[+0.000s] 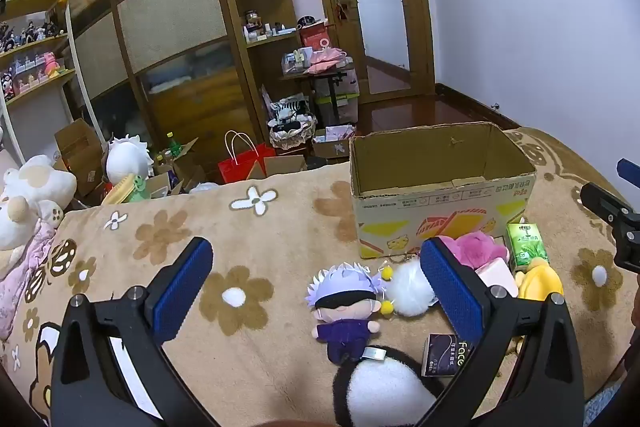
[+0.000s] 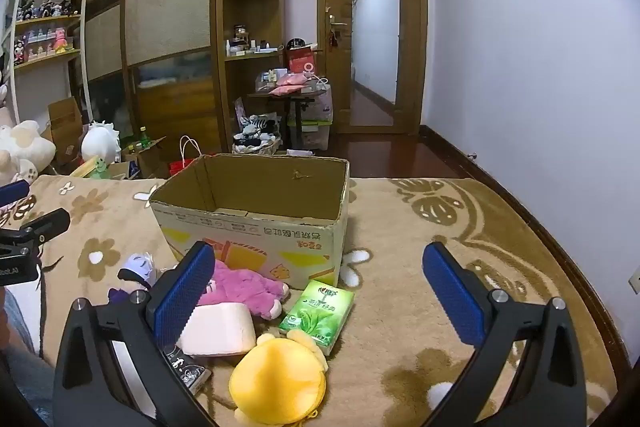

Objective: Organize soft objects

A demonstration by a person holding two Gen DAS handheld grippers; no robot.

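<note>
An open cardboard box (image 1: 440, 187) stands on the flowered blanket, also in the right wrist view (image 2: 256, 211). In front of it lie soft toys: a white-haired doll in purple (image 1: 346, 307), a white pompom (image 1: 410, 287), a pink plush (image 2: 244, 289), a yellow plush (image 2: 278, 379) and a black-and-white plush (image 1: 384, 391). A green tissue pack (image 2: 318, 311), a pale pink block (image 2: 220, 329) and a dark tissue pack (image 1: 446, 355) lie among them. My left gripper (image 1: 316, 291) is open above the doll. My right gripper (image 2: 316, 295) is open over the green pack.
The blanket (image 1: 260, 251) covers a bed whose far edge drops to a cluttered floor with boxes and a red bag (image 1: 244, 163). Plush toys (image 1: 32, 191) sit at the left edge. A wardrobe, shelves and a door (image 2: 372, 39) stand behind.
</note>
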